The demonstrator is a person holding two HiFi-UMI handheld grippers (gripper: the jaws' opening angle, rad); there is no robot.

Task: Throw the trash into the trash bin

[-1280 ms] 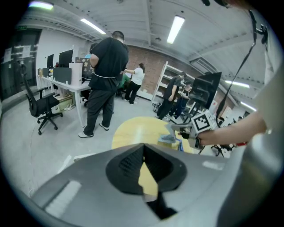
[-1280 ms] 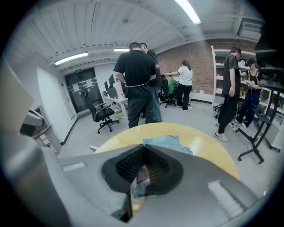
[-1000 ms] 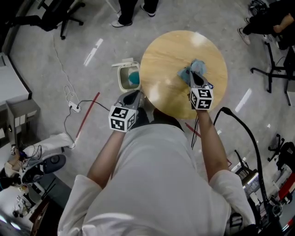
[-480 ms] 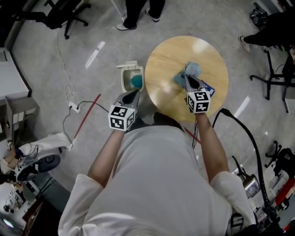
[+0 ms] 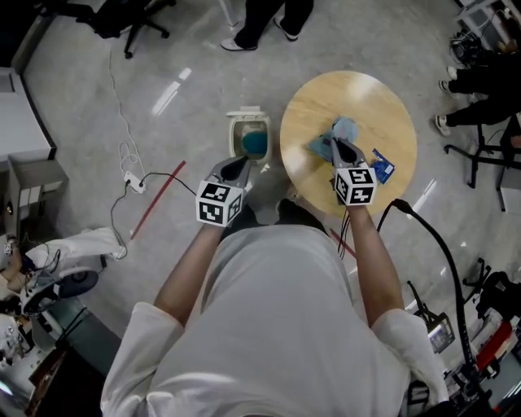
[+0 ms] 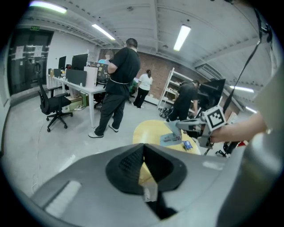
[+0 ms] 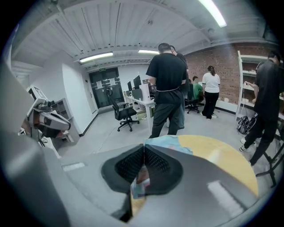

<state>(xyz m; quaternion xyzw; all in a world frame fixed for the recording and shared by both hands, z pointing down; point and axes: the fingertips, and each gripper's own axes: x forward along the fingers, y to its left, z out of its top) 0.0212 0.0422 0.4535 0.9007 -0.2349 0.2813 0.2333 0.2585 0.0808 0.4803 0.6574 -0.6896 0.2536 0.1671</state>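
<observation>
A round wooden table (image 5: 362,98) stands ahead, with a small white trash bin (image 5: 237,143) on the floor at its left; the lid is up and a teal liner shows inside. My right gripper (image 5: 338,147) hovers over the table's middle, shut on a light blue wrapper (image 5: 343,129); the same wrapper (image 7: 165,141) pokes out past the jaws in the right gripper view. A small dark blue packet (image 5: 381,167) lies on the table to its right. My left gripper (image 5: 236,166) hangs just short of the bin, jaws together and empty (image 6: 143,149).
People stand beyond the table (image 5: 262,16), and others sit at the right (image 5: 480,81). An office chair (image 5: 122,12) is at the far left. A power strip and cable (image 5: 133,183) and red floor tape (image 5: 157,205) lie at the left. A black hose (image 5: 435,240) curves by my right arm.
The right gripper has carried the light blue wrapper leftwards over the table, towards the bin side, uncovering the dark blue packet. The left gripper has also shifted across the floor by the bin.
</observation>
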